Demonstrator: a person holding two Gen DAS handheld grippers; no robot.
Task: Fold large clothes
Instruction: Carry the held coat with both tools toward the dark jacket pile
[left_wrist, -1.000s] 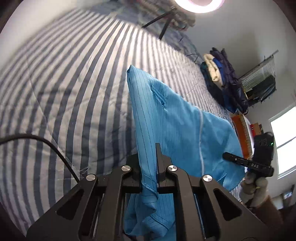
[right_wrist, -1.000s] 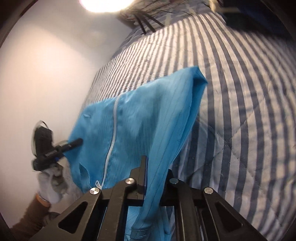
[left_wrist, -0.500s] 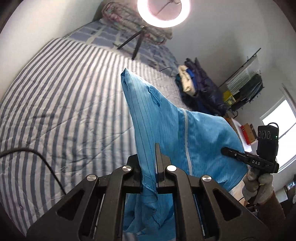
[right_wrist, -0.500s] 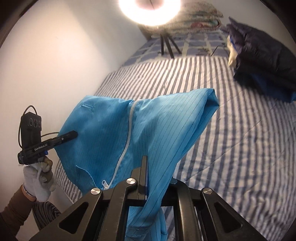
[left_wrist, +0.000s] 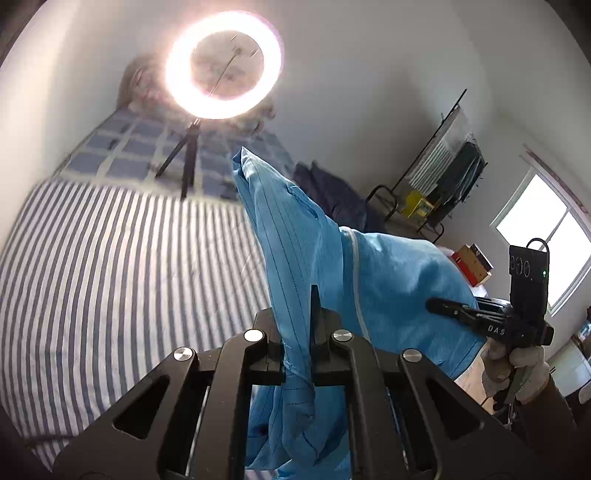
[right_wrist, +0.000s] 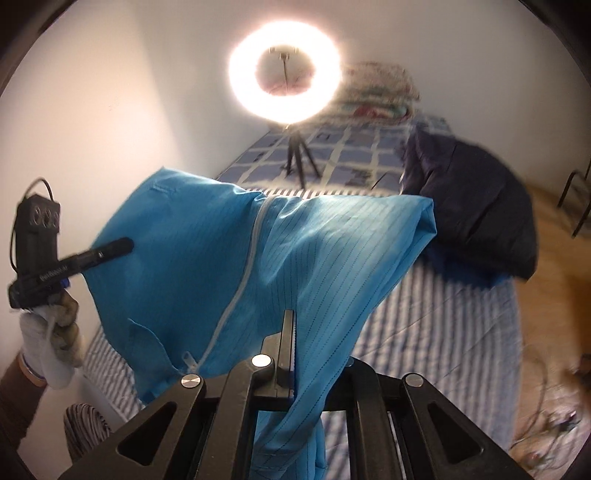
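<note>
One blue pinstriped garment (left_wrist: 388, 280), thin and zippered, hangs clenched between both left tongs (left_wrist: 297, 332) and right tongs (right_wrist: 291, 354) above a striped quilted bed (left_wrist: 110, 280); ring light (right_wrist: 284, 74) at 12 o'clock.

A: Where does the left wrist view sit?
B: Close behind the left gripper (left_wrist: 301, 314), facing forward and tilted up across the striped bed (left_wrist: 110, 266) toward the ring light (left_wrist: 223, 64); the right gripper (left_wrist: 443, 307) shows at its right edge.
A: And the right wrist view?
B: Close behind the right gripper (right_wrist: 291, 332), facing the same ring light (right_wrist: 284, 72), left gripper (right_wrist: 110, 248) at its left edge. Both share the blue garment (right_wrist: 229, 258), bed and light
</note>
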